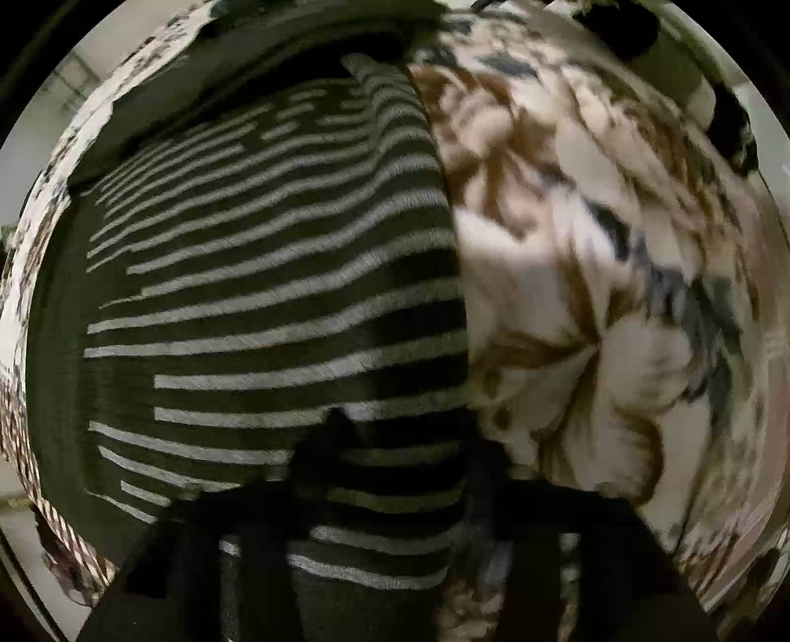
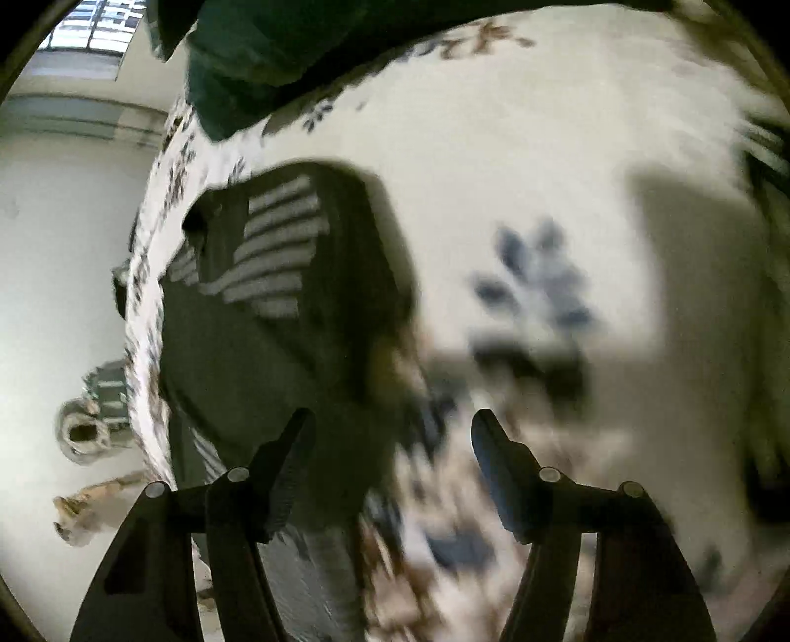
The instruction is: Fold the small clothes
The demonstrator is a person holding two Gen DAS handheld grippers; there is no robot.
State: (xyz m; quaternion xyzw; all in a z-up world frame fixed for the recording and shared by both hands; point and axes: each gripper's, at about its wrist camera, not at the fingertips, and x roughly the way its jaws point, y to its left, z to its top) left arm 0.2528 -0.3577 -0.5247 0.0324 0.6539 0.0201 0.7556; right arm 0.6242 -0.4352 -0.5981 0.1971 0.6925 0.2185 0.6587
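**Two grippers over one striped garment on a floral bedsheet**

One dark knitted garment with pale grey horizontal stripes [image 1: 276,276] lies spread flat on a white bedsheet printed with brown and blue-grey flowers [image 1: 592,257]. In the left wrist view the garment fills the left and centre of the frame, and its right edge runs top to bottom against the exposed sheet. A plain dark band borders the striped panel along the top and left.

Left gripper [image 1: 395,469]: the fingers appear only as dark, blurred shapes low in the frame, directly over the garment's near right edge. The left finger [image 1: 331,444] overlaps the striped fabric. The pictures do not show whether the fingers are apart, together or pinching cloth; cannot tell.

Right gripper [image 2: 392,434]: both black fingers are visible, spread wide apart with nothing between them. The left finger [image 2: 291,454] sits over the dark fabric of the garment [image 2: 276,257]; the right finger [image 2: 498,459] sits over the bedsheet [image 2: 518,148]. Whether either finger touches the surface cannot be determined because of blur.

In the right wrist view the garment lies at the left of the sheet, near the bed's edge. A dark green pillow [image 2: 256,64] rests at the top. A window with bars [image 2: 94,24] shows in the upper left corner.
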